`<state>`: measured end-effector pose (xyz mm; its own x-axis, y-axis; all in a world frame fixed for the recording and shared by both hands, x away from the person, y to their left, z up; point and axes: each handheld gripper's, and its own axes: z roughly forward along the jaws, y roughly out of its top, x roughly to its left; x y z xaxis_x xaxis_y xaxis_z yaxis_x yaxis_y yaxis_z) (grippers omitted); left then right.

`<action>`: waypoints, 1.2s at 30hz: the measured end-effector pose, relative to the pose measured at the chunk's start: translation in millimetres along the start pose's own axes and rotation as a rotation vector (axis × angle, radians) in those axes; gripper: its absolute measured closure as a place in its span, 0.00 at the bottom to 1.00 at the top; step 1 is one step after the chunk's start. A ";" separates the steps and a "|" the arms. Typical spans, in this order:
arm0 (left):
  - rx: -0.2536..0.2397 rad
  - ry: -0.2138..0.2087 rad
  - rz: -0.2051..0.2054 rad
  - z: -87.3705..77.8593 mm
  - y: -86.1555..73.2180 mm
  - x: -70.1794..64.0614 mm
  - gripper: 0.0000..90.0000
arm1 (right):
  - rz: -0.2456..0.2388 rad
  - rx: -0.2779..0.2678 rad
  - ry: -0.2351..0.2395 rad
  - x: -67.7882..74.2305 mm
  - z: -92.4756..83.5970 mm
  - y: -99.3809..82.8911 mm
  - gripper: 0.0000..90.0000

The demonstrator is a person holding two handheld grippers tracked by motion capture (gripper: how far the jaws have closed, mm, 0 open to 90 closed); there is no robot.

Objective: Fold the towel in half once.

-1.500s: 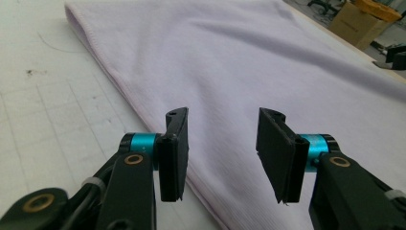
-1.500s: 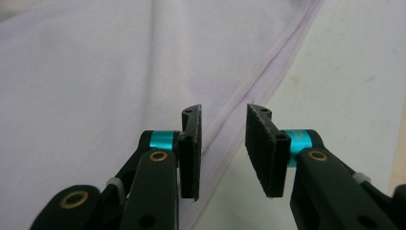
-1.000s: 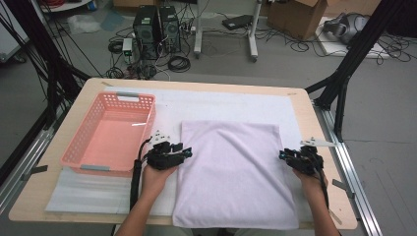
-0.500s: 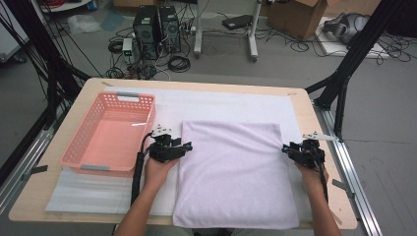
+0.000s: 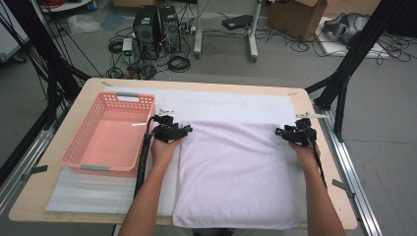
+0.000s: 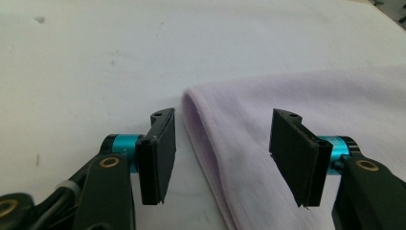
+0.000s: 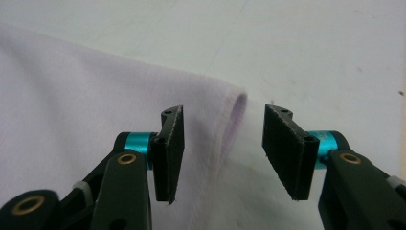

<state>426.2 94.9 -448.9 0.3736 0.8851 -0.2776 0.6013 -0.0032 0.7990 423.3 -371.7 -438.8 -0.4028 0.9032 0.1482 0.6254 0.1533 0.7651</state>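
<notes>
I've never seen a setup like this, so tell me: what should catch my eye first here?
First, the pale lilac towel spread flat across the middle of the table. At its far corners a person holds the left gripper and the right gripper, each with jaws open astride the towel's side edge. Left of the towel sits a pink basket.

A pink basket [image 5: 105, 140] sits left on the table [image 5: 314, 162].

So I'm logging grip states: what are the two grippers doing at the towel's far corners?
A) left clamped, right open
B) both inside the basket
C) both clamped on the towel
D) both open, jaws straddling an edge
D: the left gripper and the right gripper each stand open, jaws either side of the towel edge.
</notes>
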 end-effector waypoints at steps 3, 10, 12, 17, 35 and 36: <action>0.002 -0.005 -0.049 8.8 2.1 6.1 0.49 | -0.001 0.007 0.005 -1.0 11.8 5.1 0.54; 0.046 0.036 0.042 19.5 7.3 -3.5 0.70 | -0.029 0.026 -0.029 -2.0 25.0 8.5 0.84; 0.066 0.005 0.069 20.9 7.9 -5.3 0.93 | 0.000 0.020 0.017 -3.2 25.5 7.8 0.93; 0.013 0.019 0.027 17.1 11.2 0.6 0.95 | -0.035 -0.011 -0.049 -2.4 18.1 11.6 0.96; -0.102 -0.054 -0.037 11.9 15.7 0.8 0.44 | -0.049 -0.101 -0.065 -3.8 -2.7 17.2 0.81; -0.103 -0.073 -0.037 10.8 15.9 -0.3 0.43 | -0.065 -0.084 -0.037 -1.2 -3.1 16.5 0.86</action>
<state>443.3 89.5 -441.8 0.4054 0.8473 -0.3431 0.5414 0.0799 0.8370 432.0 -371.5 -424.4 -0.4146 0.9070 0.0741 0.5399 0.1796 0.8223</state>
